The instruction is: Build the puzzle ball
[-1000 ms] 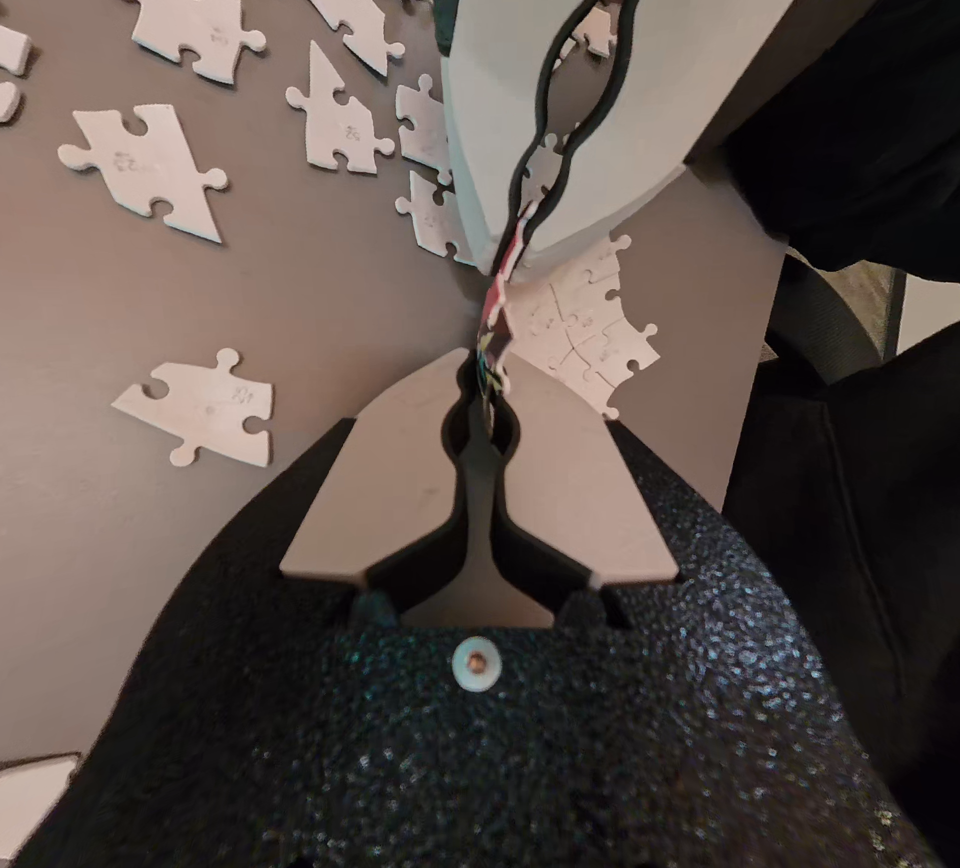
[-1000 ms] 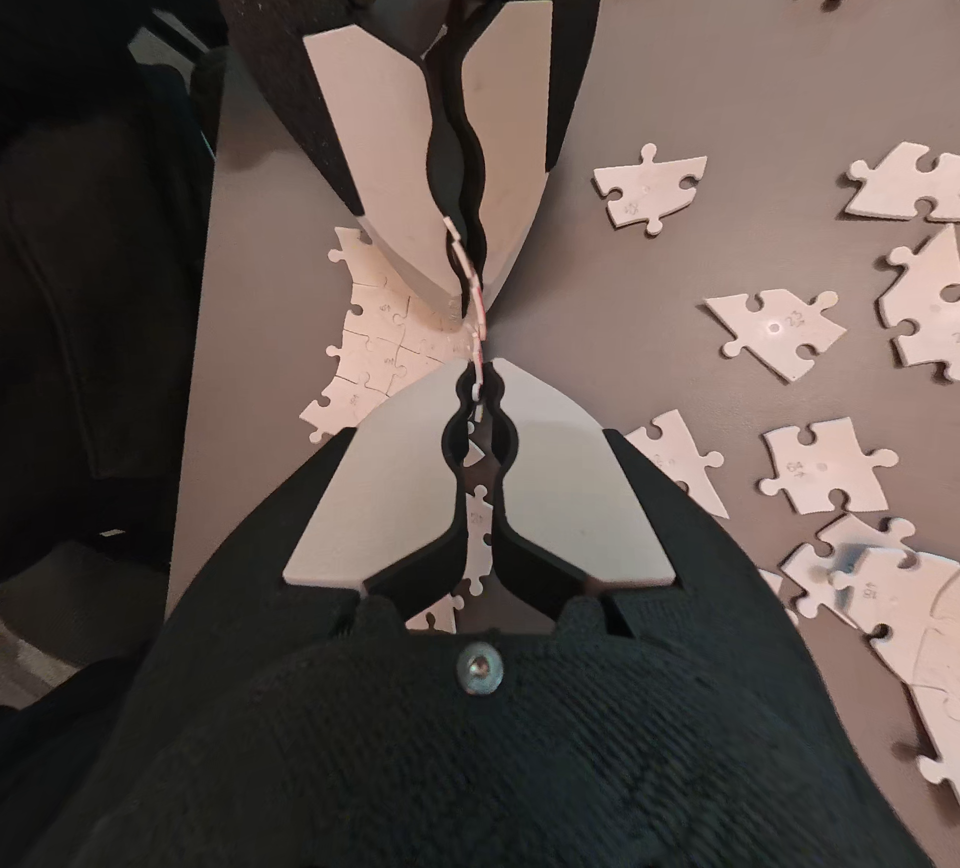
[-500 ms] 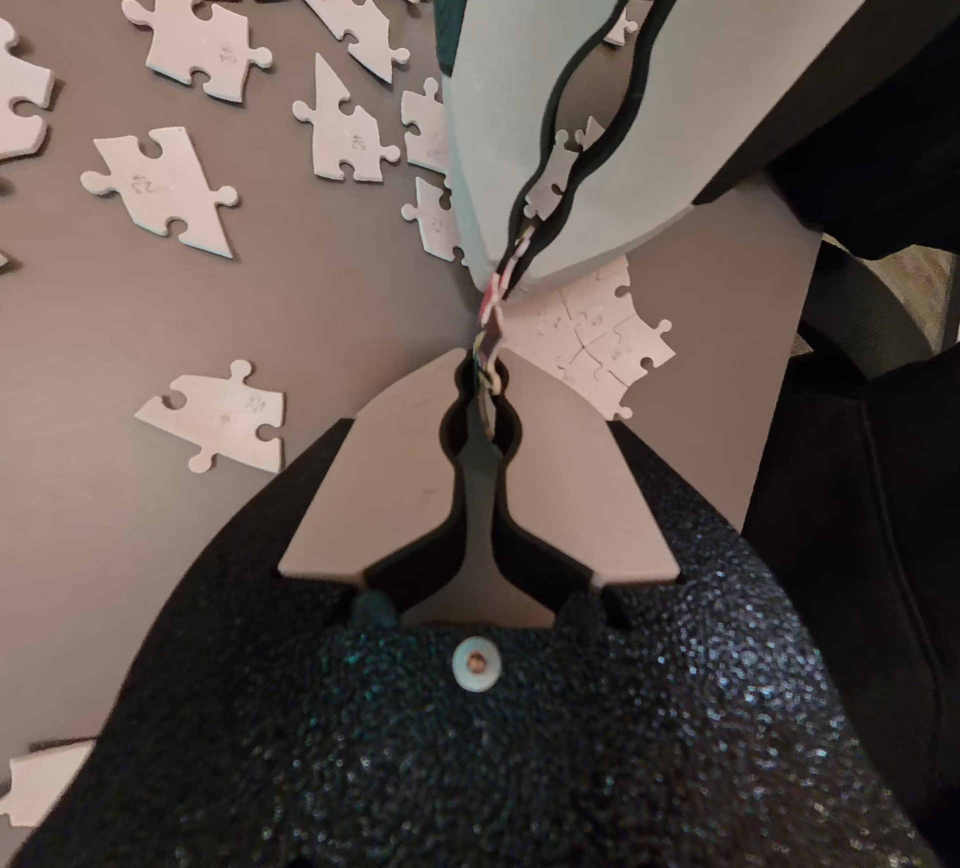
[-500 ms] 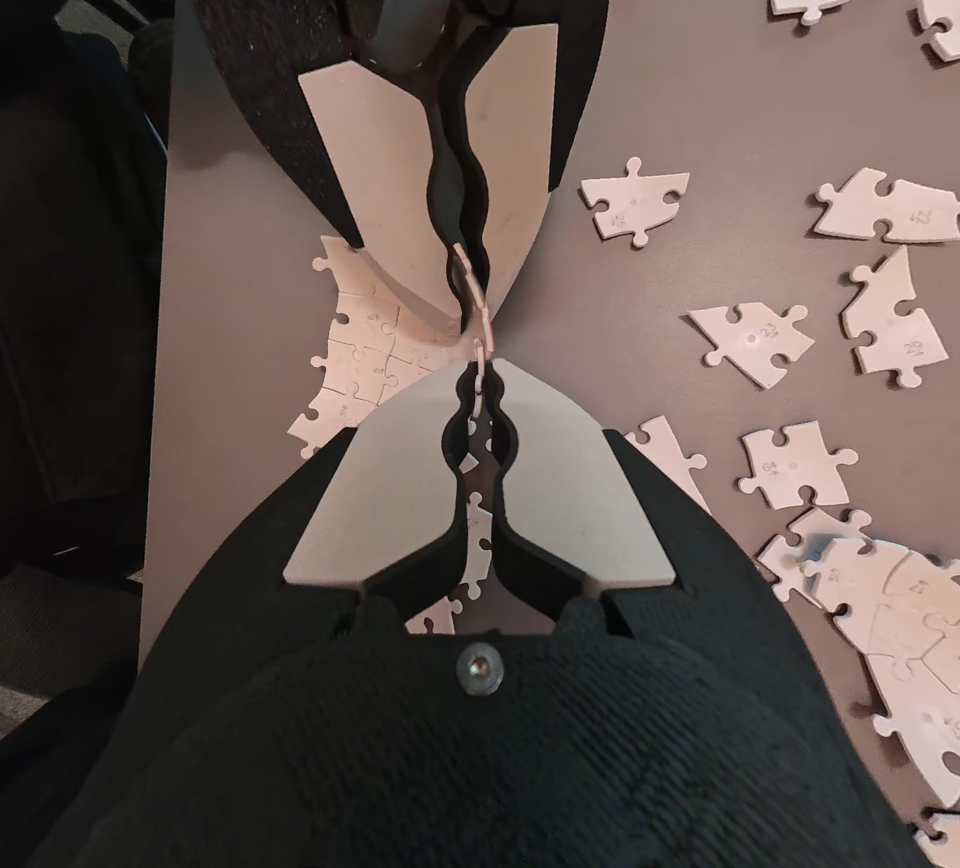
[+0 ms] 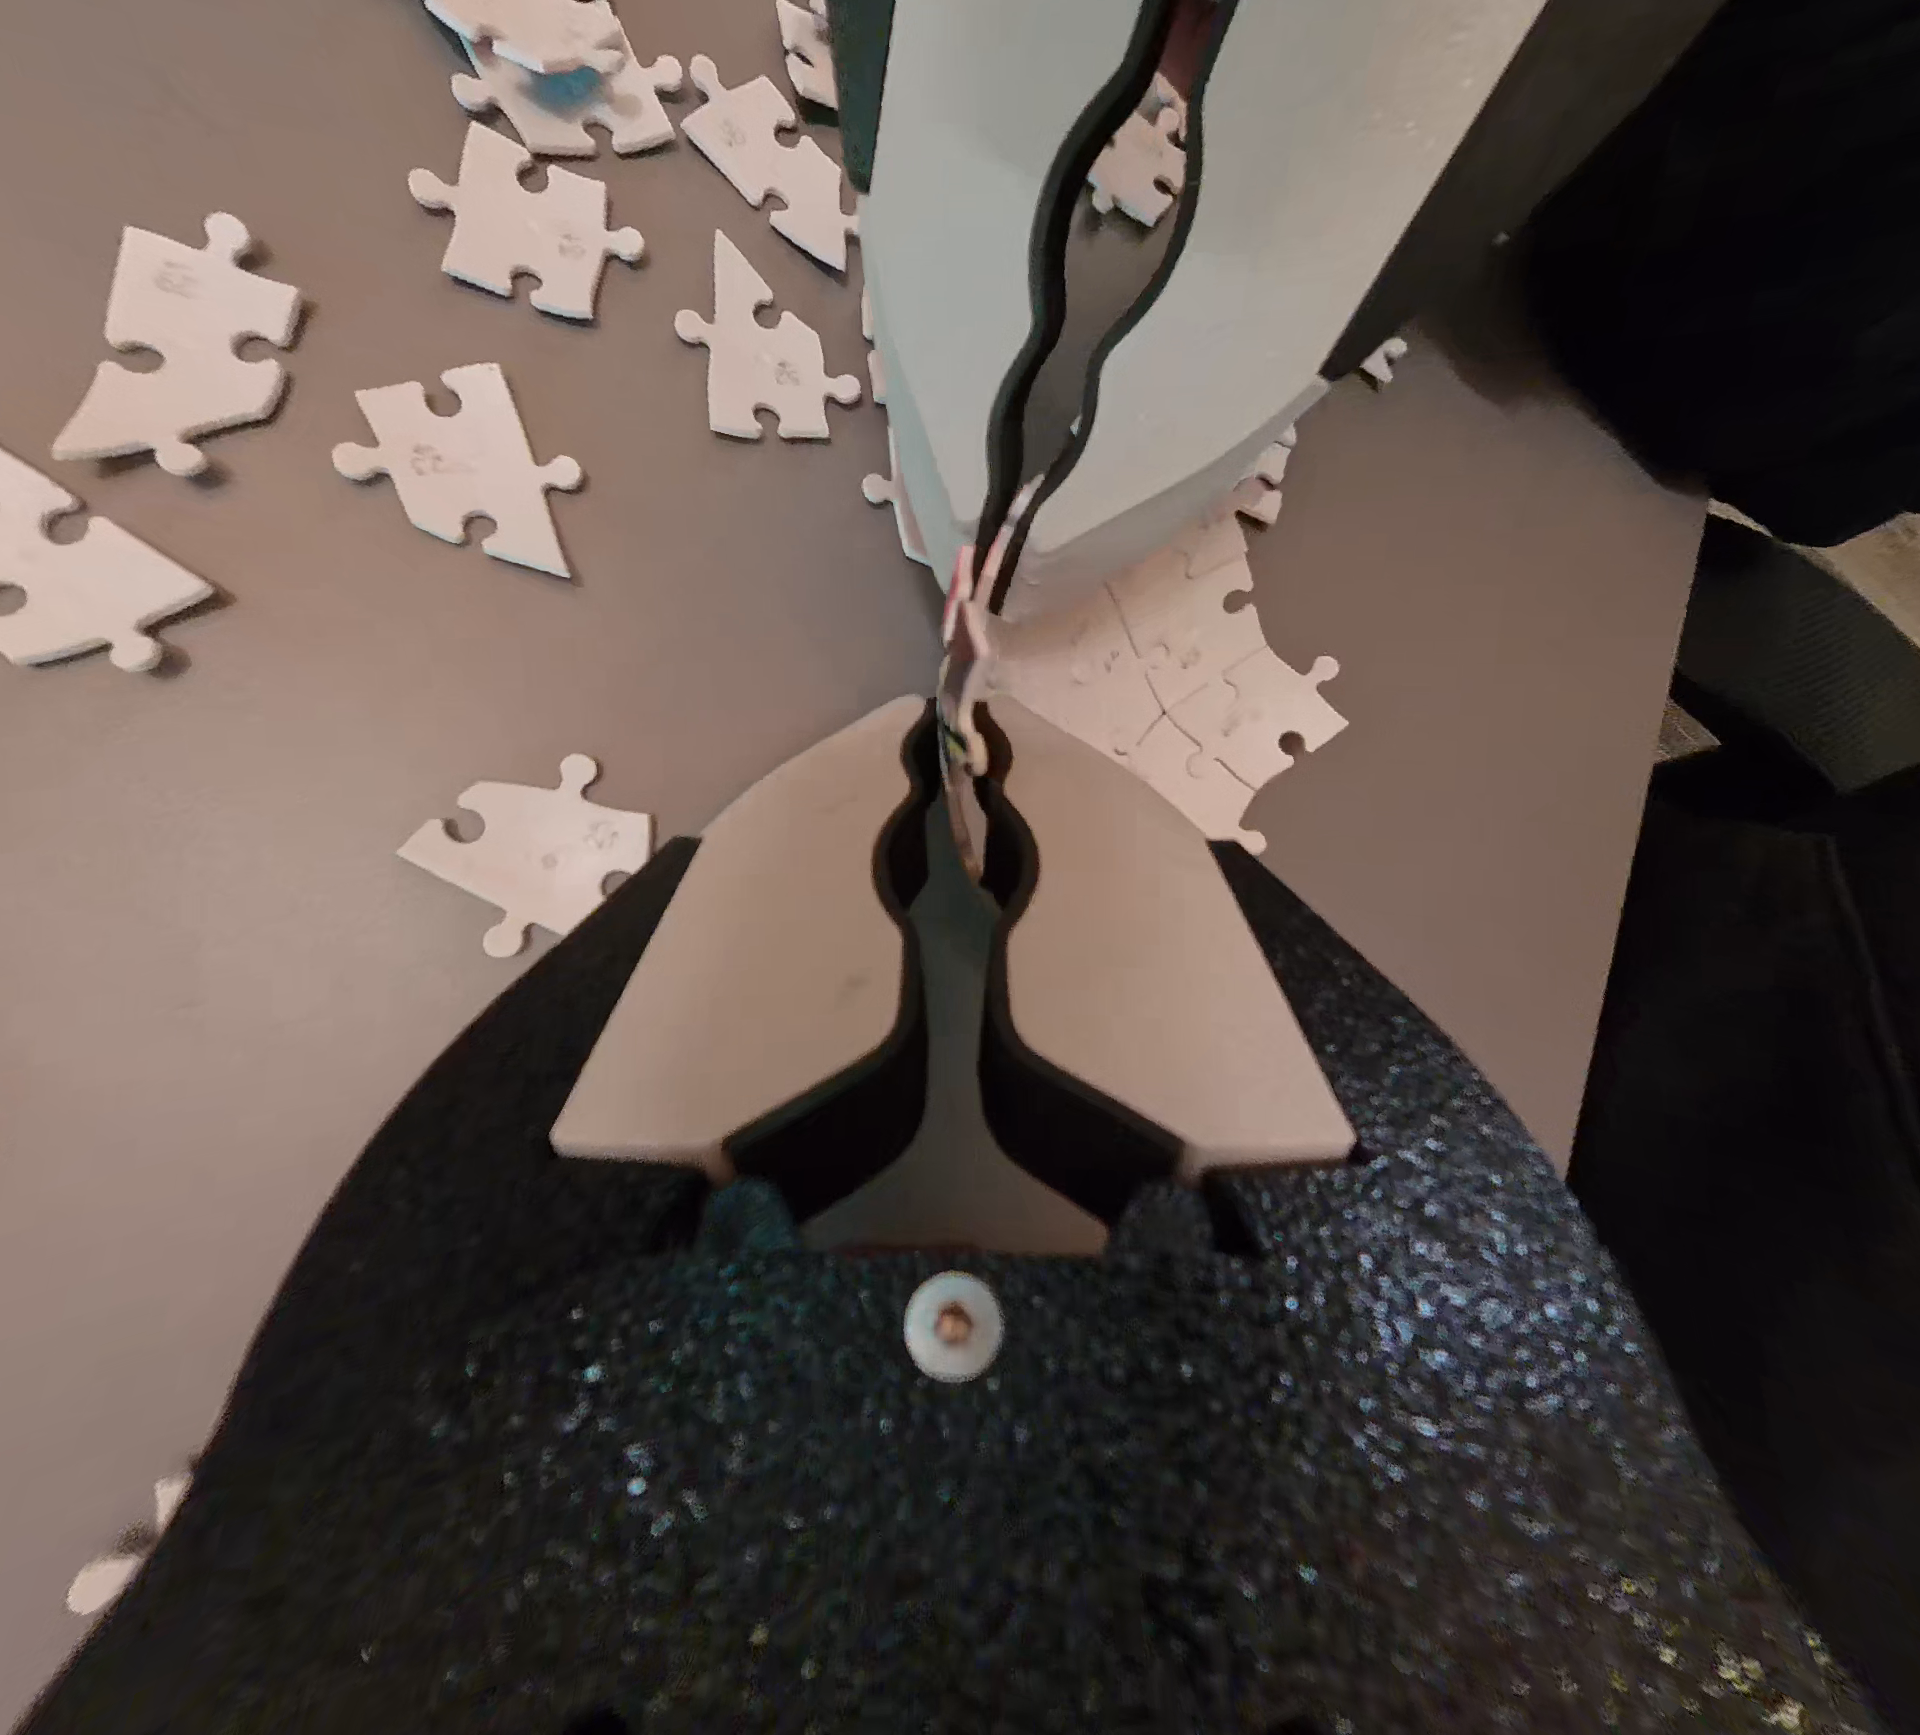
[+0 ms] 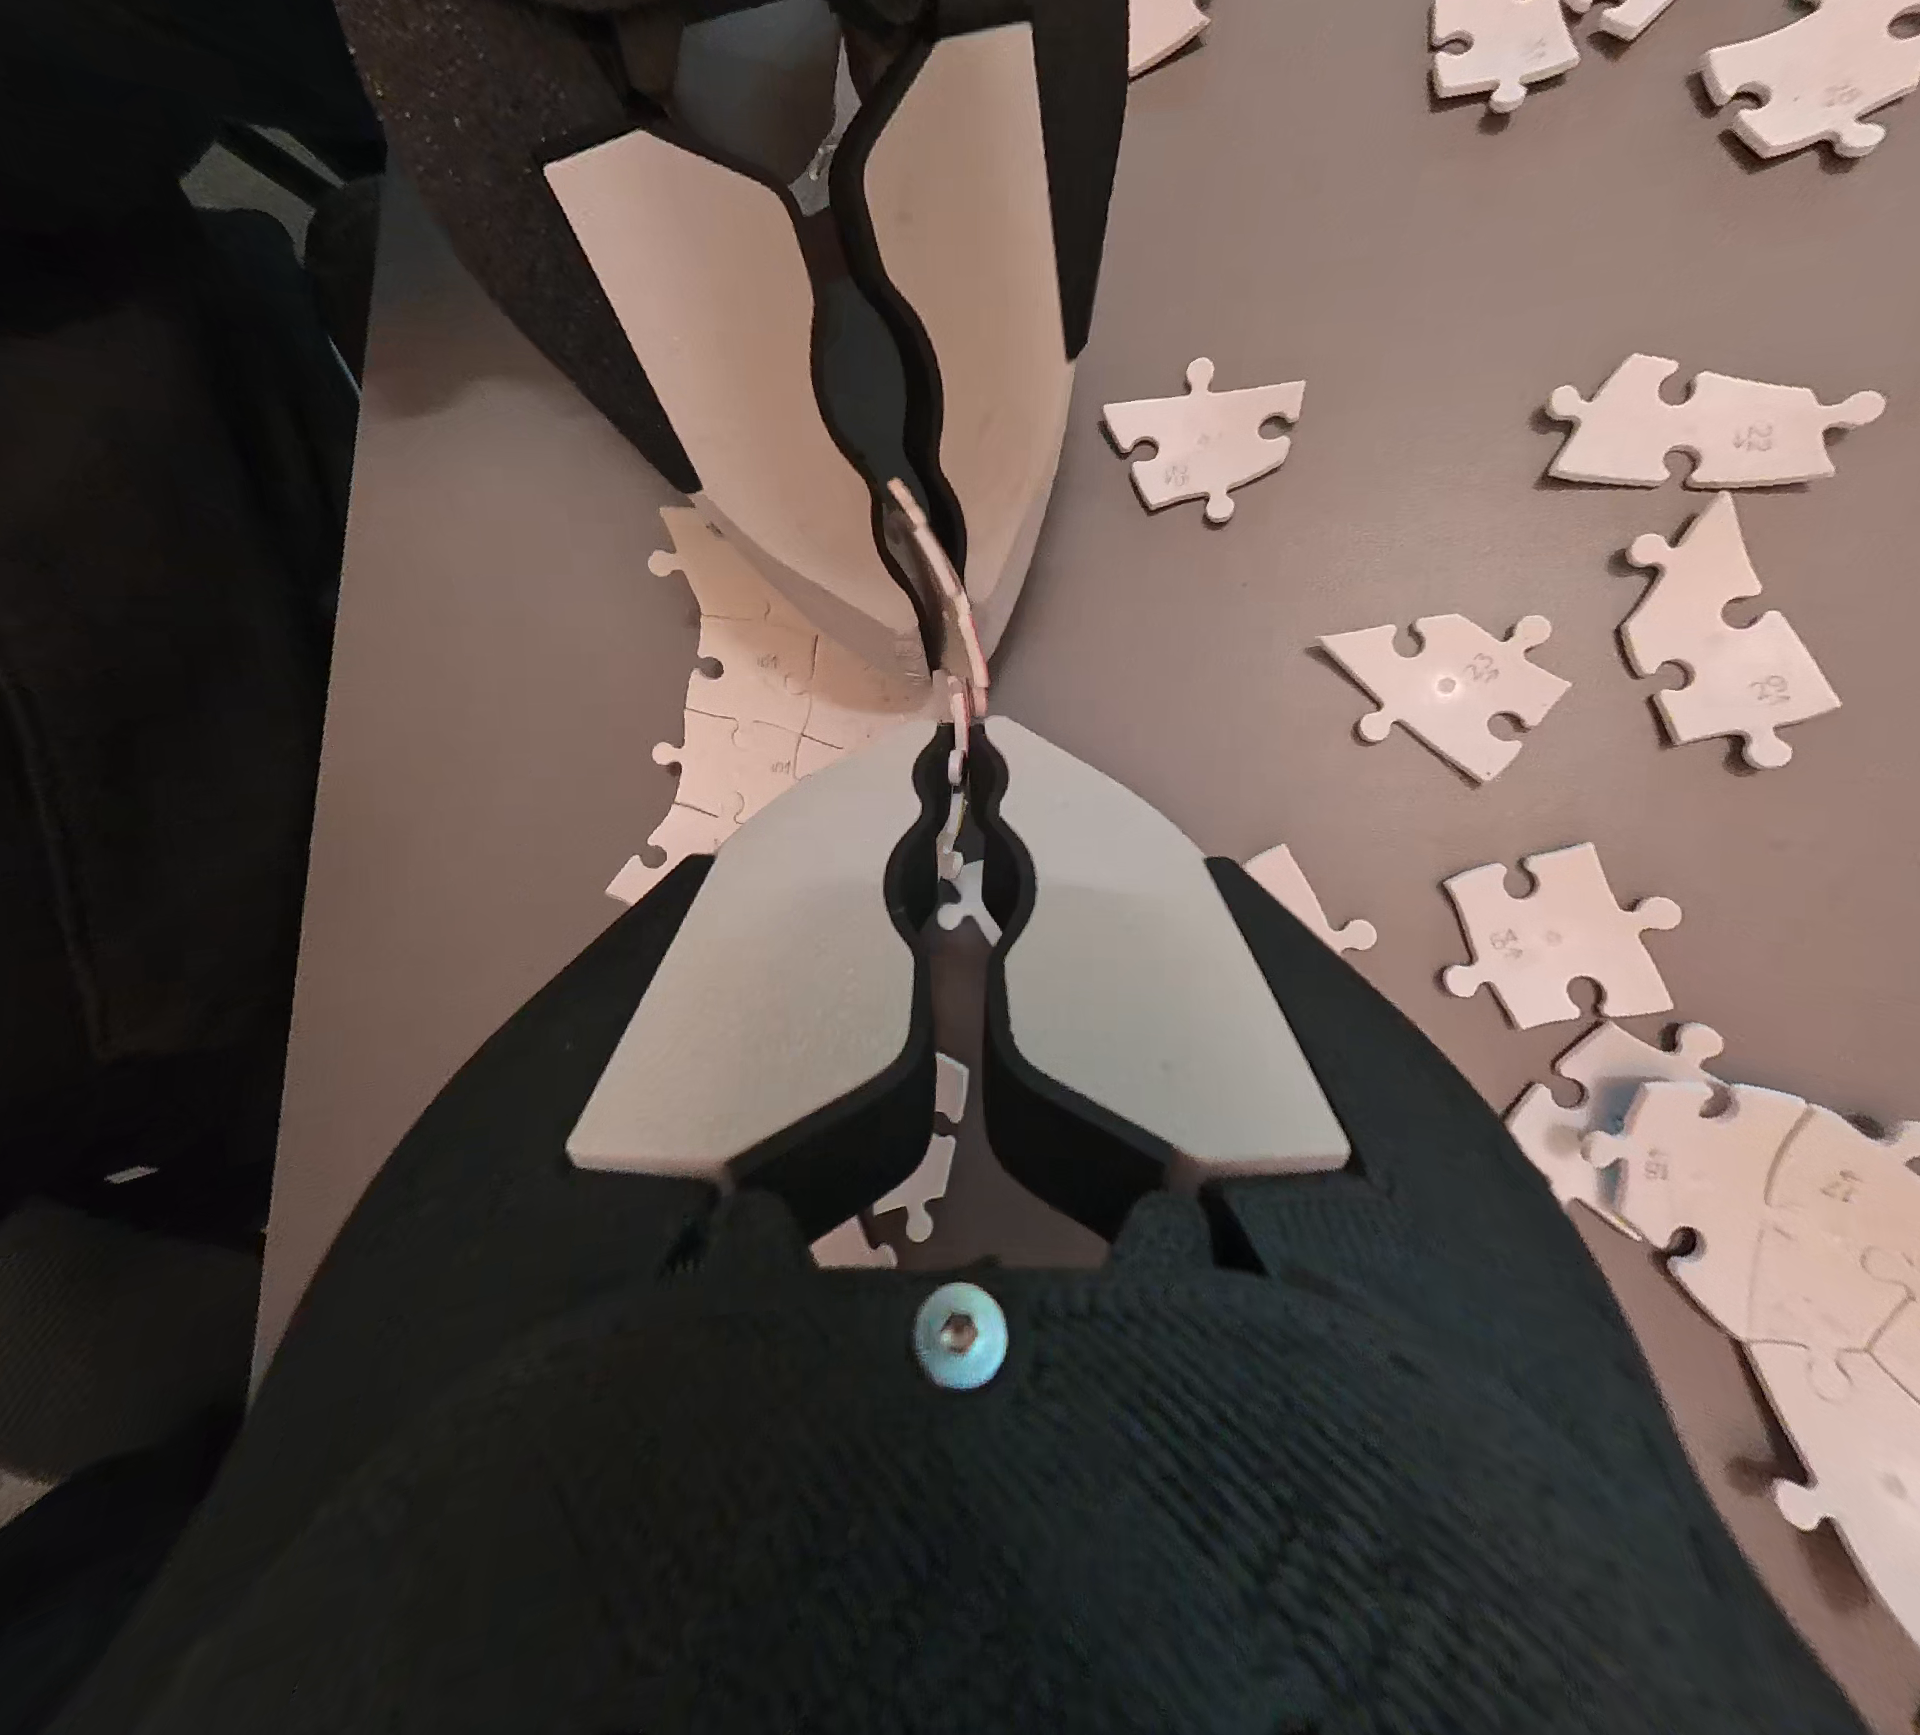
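My left gripper (image 5: pixel 961 735) is shut on a thin jigsaw piece (image 5: pixel 957 688) held edge-on, with a coloured face and a white back. My right gripper (image 5: pixel 997 589) reaches in from the top of the left wrist view, tip to tip with the left, and is shut on a second piece (image 5: pixel 974 577). The two pieces meet edge to edge between the tips. In the right wrist view my right gripper (image 6: pixel 961 740) grips its piece (image 6: pixel 954 755), and the left gripper (image 6: pixel 951 657) comes from above with its piece (image 6: pixel 942 570). A joined cluster of white pieces (image 5: pixel 1195 677) lies on the table below.
Several loose white pieces lie face-down on the grey table (image 5: pixel 312 698), such as one piece (image 5: pixel 530 844) near my left gripper and others (image 6: pixel 1444 688) to the right in the right wrist view. The table edge (image 6: pixel 332 750) borders a person's dark clothing (image 5: pixel 1766 958).
Both grippers have drifted together over the table, so the loose pieces have shifted in both views. Both stay shut on their pieces, which still meet between the tips.
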Motion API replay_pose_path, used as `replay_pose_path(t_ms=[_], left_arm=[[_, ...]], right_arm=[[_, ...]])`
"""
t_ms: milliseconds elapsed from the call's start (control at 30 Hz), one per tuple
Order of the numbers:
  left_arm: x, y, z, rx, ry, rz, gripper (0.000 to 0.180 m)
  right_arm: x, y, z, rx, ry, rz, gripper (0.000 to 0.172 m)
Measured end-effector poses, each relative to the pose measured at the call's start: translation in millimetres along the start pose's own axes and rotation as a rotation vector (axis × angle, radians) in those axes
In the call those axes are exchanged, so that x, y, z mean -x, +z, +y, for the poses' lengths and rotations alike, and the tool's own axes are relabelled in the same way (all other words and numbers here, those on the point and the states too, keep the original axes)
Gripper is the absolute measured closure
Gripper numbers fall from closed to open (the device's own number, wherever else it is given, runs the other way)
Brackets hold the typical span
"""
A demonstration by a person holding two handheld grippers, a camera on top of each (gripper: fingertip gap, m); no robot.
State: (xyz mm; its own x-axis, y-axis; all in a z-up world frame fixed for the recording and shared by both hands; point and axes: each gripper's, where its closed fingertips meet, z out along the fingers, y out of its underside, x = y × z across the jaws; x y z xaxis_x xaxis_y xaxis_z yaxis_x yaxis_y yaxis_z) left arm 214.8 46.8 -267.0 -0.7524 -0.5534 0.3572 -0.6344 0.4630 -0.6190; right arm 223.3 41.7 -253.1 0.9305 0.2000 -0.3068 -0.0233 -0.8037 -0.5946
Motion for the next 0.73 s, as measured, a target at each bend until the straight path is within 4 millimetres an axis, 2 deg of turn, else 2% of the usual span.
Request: replay_pose_path(t_ms=[433, 733], left_arm=[[10, 0, -2, 0.012, 0.039, -0.044, 0.169], [17, 1, 3, 0.088, -0.037, 0.010, 0.165]], right_arm=[[-5, 0, 2, -0.012, -0.005, 0.012, 0.169], [-7, 0, 3, -0.004, -0.015, 0.026, 0.168]])
